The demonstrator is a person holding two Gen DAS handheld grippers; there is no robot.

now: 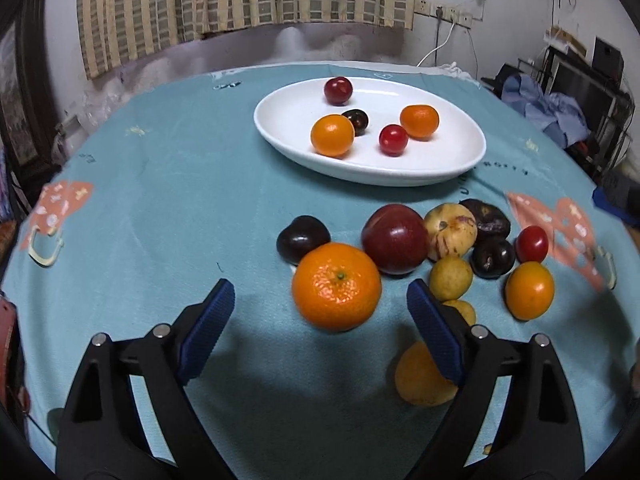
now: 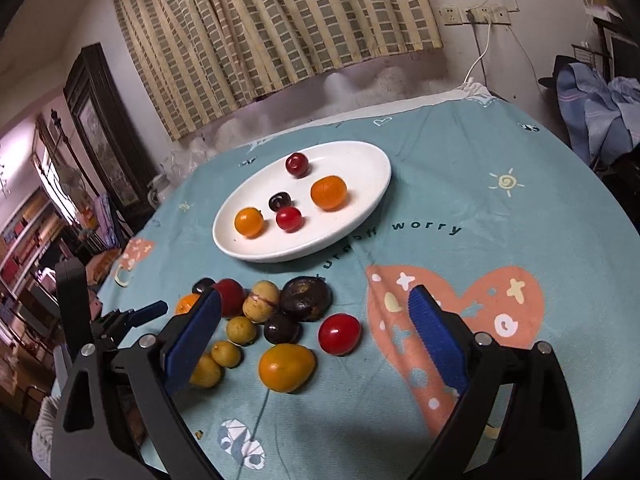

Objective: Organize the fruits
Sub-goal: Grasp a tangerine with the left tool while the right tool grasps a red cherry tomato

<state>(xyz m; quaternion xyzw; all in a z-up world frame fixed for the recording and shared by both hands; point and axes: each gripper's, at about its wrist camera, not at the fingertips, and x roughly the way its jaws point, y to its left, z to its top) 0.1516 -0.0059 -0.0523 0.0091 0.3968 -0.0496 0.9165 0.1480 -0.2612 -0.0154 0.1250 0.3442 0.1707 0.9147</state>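
Note:
A white oval plate (image 1: 452,160) (image 2: 372,200) at the back of the table holds several small fruits: two oranges, two red ones and a dark one. A pile of loose fruit lies on the cloth in front of it. In the left wrist view my left gripper (image 1: 320,304) is open, with a big mandarin (image 1: 337,286) just ahead between its fingers, beside a red plum (image 1: 394,238) and a dark plum (image 1: 302,238). In the right wrist view my right gripper (image 2: 316,312) is open and empty above a red tomato (image 2: 339,334) and an orange fruit (image 2: 286,367).
A teal printed tablecloth (image 1: 160,200) (image 2: 500,208) covers the round table. Curtain and wall stand behind it, clothes and shelves to the right. The left gripper's fingertips (image 2: 150,310) show at the left of the right wrist view.

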